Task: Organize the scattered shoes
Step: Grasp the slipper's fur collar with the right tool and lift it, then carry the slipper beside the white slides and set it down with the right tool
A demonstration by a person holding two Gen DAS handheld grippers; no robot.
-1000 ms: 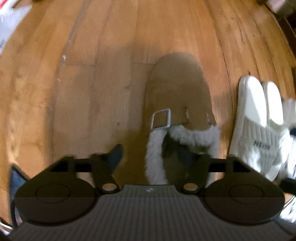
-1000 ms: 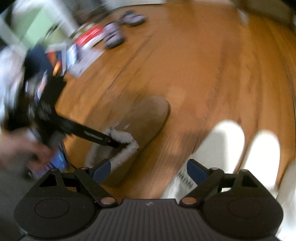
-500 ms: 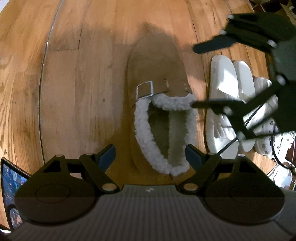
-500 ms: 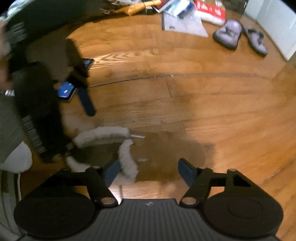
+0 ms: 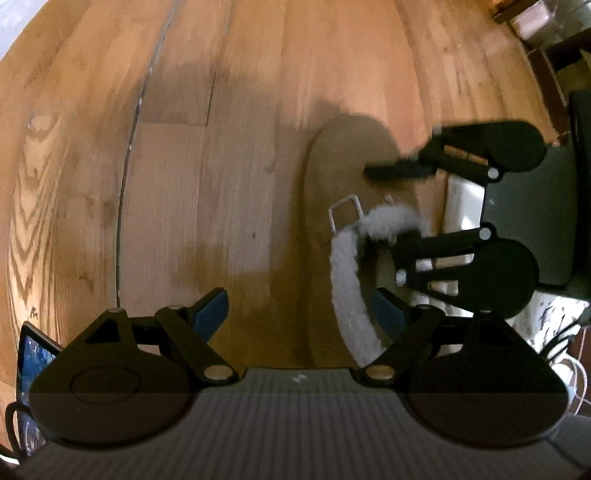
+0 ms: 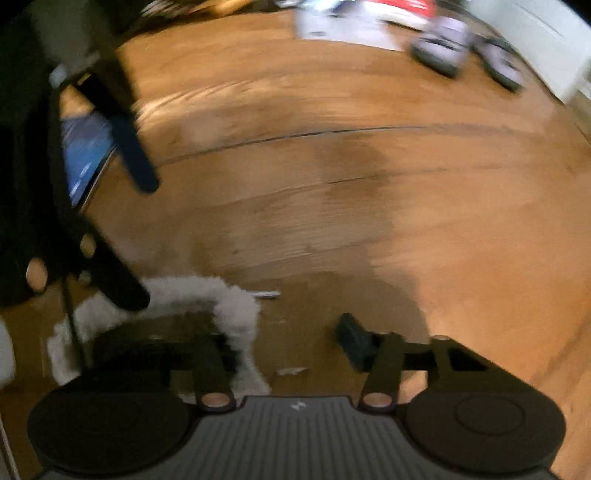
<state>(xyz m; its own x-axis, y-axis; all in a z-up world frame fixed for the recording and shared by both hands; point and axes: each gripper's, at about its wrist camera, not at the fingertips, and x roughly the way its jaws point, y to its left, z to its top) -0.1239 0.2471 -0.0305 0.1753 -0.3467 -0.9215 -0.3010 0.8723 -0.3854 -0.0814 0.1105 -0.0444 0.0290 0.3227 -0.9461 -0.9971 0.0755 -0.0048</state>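
A tan suede clog (image 5: pixel 347 155) with white fleece lining (image 5: pixel 347 295) and a metal buckle (image 5: pixel 345 212) lies on the wood floor. My left gripper (image 5: pixel 299 314) is open at the heel end. Its right finger (image 5: pixel 388 314) is inside the clog's opening, and the left side wall stands between the fingers. My right gripper (image 5: pixel 388 221) reaches in from the right and is open across the upper, with one finger over the toe and the other in the opening. In the right wrist view the fleece (image 6: pixel 236 314) and tan upper sit between my right gripper's (image 6: pixel 280 343) fingers, with the left gripper (image 6: pixel 136 240) at upper left.
White slides (image 5: pixel 461 199) lie just right of the clog, mostly hidden by the right gripper. A lit phone (image 6: pixel 85 151) lies on the floor to the left. Two grey slippers (image 6: pixel 443 48) and papers (image 6: pixel 351 29) lie at the far side. Bare floor (image 5: pixel 184 166) spreads left of the clog.
The right gripper came down onto the clog, one finger now in the opening. The left gripper shifted left, so only its right finger is inside the clog.
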